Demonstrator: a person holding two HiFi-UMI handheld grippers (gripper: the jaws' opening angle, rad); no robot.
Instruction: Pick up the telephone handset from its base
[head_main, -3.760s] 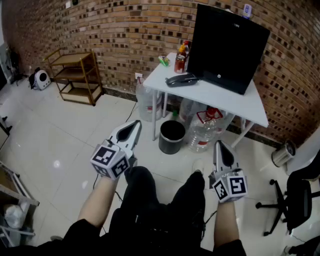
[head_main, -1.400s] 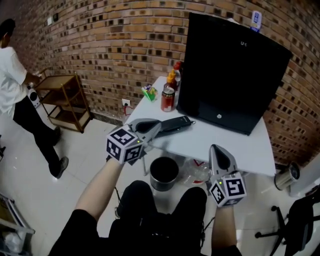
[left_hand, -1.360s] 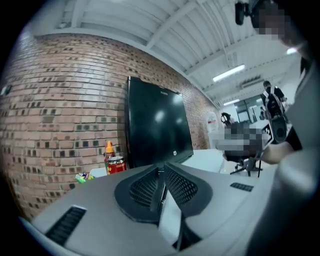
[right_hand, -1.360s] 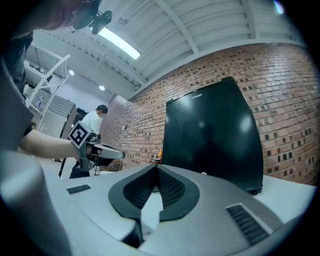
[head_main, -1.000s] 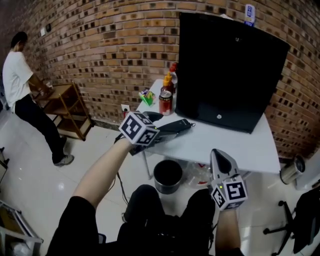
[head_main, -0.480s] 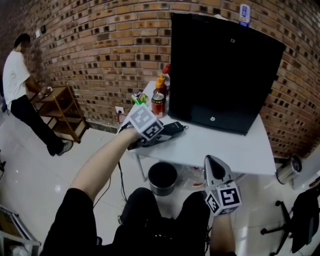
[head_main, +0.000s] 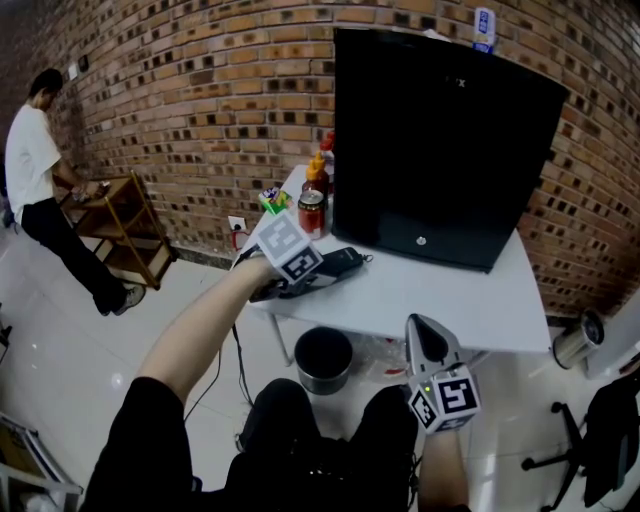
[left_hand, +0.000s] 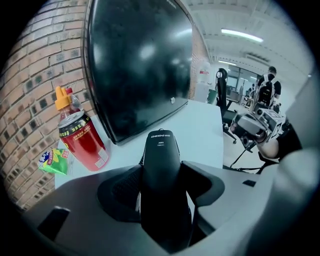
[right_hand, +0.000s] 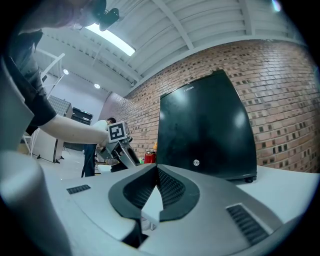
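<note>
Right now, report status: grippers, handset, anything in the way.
Left gripper jaws just closing, now on the handset. Right gripper shut, empty, back from the table. Handset not yet lifted. Red can beside it, apart; nothing blocking.

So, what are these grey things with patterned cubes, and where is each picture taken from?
There is no robot: a person holds a two-jaw gripper in each hand, and the cubes belong to the grippers. One picture comes from a camera on the person's head; the other two come from cameras riding on the grippers. On the white table stand a large black monitor, a red drink can and a small green packet. The left gripper has just been closing its jaws, which now clamp the black telephone handset lying on the table. The right gripper is shut and empty.
</note>
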